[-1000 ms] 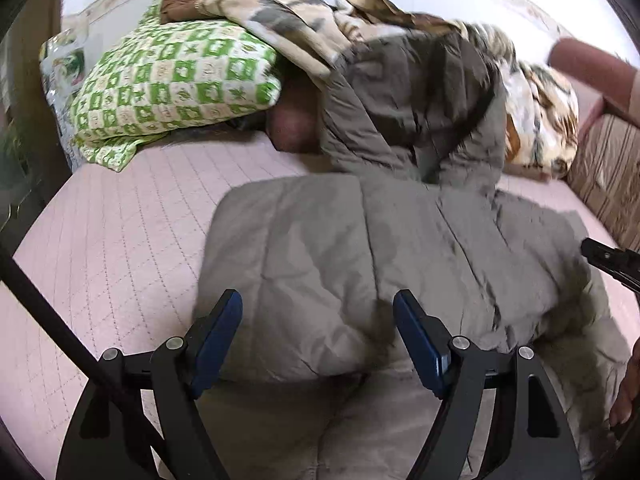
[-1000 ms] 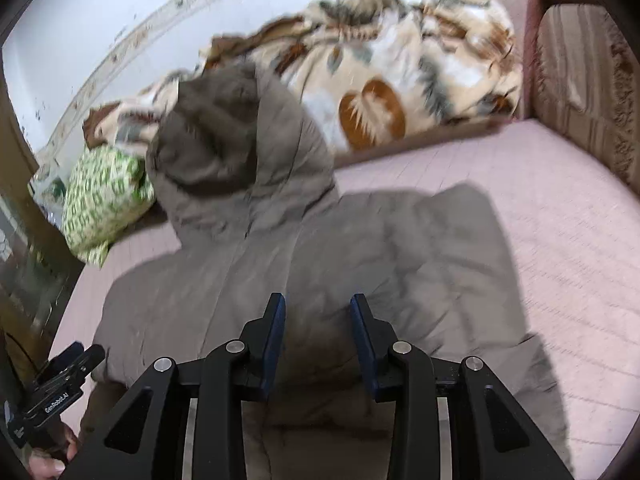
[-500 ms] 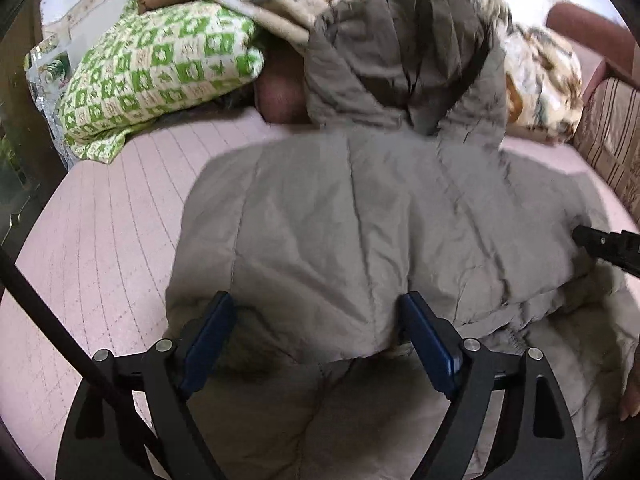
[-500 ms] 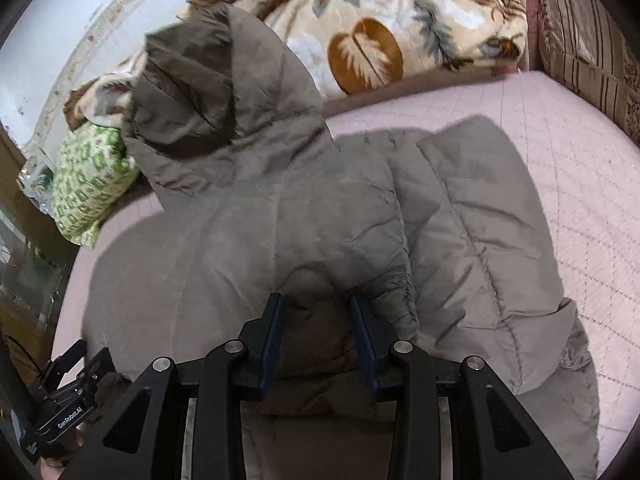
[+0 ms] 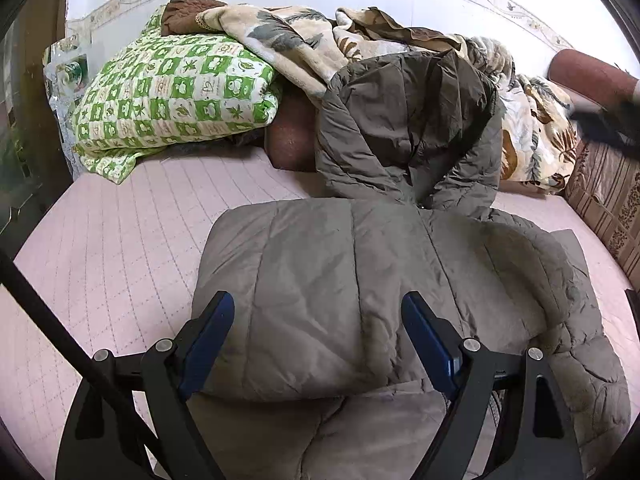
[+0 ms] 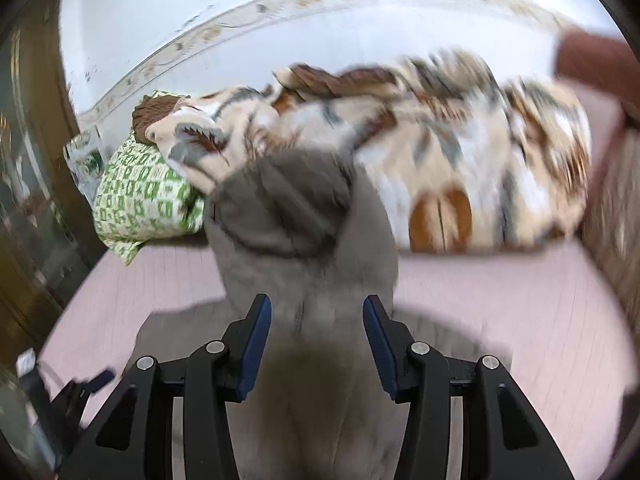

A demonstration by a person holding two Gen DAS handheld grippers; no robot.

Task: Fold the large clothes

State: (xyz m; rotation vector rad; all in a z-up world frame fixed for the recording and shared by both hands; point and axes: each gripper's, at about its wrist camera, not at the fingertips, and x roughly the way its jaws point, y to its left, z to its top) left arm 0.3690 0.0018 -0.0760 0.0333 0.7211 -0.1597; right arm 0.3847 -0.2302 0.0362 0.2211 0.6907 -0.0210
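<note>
A grey-olive puffer jacket (image 5: pixel 360 280) lies on the pink quilted bed (image 5: pixel 120 240), its sides folded in and its hood (image 5: pixel 408 120) resting against the bedding at the back. My left gripper (image 5: pixel 318 320) hovers open and wide over the near folded edge, its pads not pressing the fabric. In the blurred right wrist view the jacket (image 6: pixel 312 400) lies below my right gripper (image 6: pixel 316 312). Its jaws are opening, with nothing pinched between them. The right gripper also shows as a dark blur (image 5: pixel 600 124) high at the right in the left wrist view.
A green-and-white checked pillow (image 5: pixel 172 96) and a leaf-patterned blanket (image 5: pixel 532 132) are heaped along the wall behind the hood. A striped cushion (image 5: pixel 608 200) bounds the bed's right side. A dark wooden frame (image 6: pixel 36 240) stands at the left. Bare pink mattress shows left of the jacket.
My right gripper let go of the jacket fold it was pinching, widened its jaws and rose clear of the jacket. The left gripper stayed open over the near edge.
</note>
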